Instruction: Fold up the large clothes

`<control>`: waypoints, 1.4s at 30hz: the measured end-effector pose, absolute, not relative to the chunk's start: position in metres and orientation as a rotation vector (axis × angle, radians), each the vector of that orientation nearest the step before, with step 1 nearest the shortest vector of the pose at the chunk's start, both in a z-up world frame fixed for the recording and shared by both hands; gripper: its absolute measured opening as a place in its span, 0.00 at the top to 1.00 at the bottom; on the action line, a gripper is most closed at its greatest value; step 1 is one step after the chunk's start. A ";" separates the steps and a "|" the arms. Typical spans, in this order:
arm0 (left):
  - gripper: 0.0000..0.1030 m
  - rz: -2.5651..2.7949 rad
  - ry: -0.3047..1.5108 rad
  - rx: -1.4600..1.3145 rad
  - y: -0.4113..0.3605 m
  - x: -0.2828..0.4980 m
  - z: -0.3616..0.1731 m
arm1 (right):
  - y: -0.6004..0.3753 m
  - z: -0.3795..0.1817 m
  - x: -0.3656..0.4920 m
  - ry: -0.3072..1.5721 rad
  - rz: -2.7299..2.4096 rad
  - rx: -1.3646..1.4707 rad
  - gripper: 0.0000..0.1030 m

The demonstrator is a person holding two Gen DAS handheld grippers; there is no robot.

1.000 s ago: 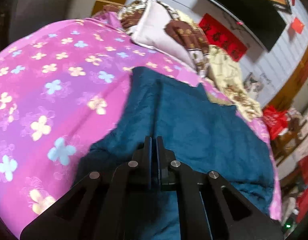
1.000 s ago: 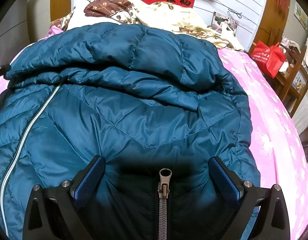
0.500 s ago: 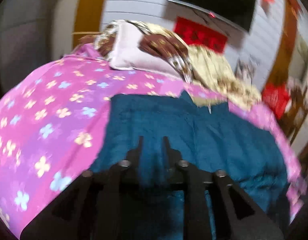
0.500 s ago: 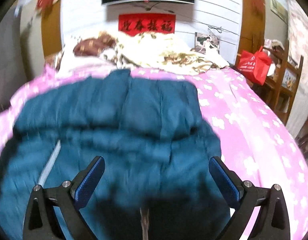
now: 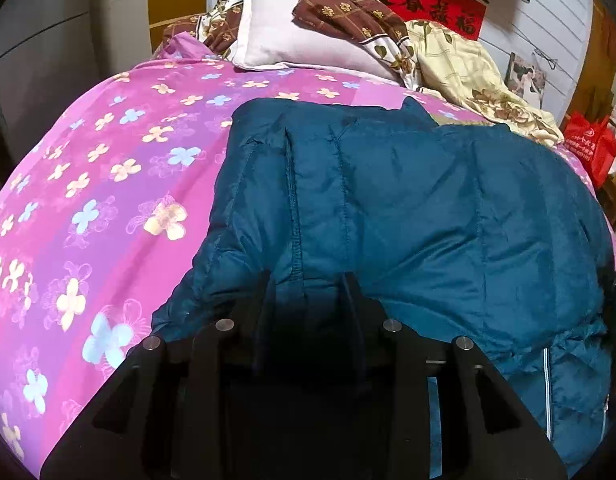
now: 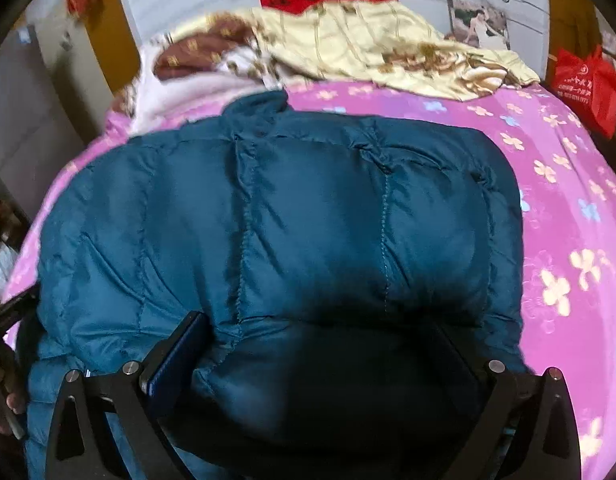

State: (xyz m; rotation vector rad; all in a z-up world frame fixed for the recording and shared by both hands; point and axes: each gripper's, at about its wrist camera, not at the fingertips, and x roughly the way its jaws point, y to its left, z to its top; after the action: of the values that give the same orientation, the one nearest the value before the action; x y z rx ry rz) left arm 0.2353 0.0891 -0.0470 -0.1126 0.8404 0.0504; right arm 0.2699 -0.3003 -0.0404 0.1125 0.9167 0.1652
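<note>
A teal quilted down jacket (image 5: 428, 208) lies folded on the pink flowered bedspread (image 5: 108, 184). In the left wrist view my left gripper (image 5: 308, 280) is low over the jacket's near left edge. Its jaws are opening, a fold of the teal fabric lies between the fingers, and the pads do not clamp it. A white zipper strip (image 5: 546, 384) shows at the lower right. In the right wrist view my right gripper (image 6: 320, 332) stands wide open over the jacket (image 6: 308, 216), and a puffy bulge fills the gap between its fingers.
Pillows (image 5: 300, 36) and a cream flowered quilt (image 6: 368, 48) are heaped at the head of the bed. A red bag (image 6: 588, 84) stands past the bed's right side. A grey cabinet (image 5: 40, 60) is on the left. A person's hand (image 6: 8, 400) shows at the lower left.
My left jaws, shut a second ago, now stand apart around the fabric. My right gripper has swung across the jacket; its zipper front and hood have left that view for a smooth quilted panel.
</note>
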 end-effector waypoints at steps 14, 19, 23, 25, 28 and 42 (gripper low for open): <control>0.54 0.027 0.820 -0.166 0.093 0.233 -0.046 | -0.230 -0.038 0.356 0.933 0.096 0.082 0.00; 0.53 0.023 0.817 -0.167 0.092 0.230 -0.038 | -0.233 -0.039 0.353 0.985 0.100 0.074 0.00; 0.53 0.065 0.718 -0.173 0.095 0.214 -0.011 | -0.241 0.000 0.330 0.891 0.070 0.101 0.00; 0.50 0.053 0.684 -0.168 0.093 0.207 -0.002 | -0.239 0.018 0.298 0.824 0.101 0.098 0.00; 0.39 0.011 0.710 -0.136 0.082 0.209 -0.007 | -0.234 0.021 0.259 0.775 0.089 0.071 0.00; 0.23 0.045 0.865 -0.103 0.075 0.226 -0.046 | -0.226 -0.046 0.251 0.794 0.061 0.080 0.00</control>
State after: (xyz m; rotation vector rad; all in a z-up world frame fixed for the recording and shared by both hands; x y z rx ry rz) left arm 0.2259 0.0747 -0.0462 -0.1025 0.8648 0.0449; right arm 0.2513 -0.2256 -0.0456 0.0799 0.7938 0.0614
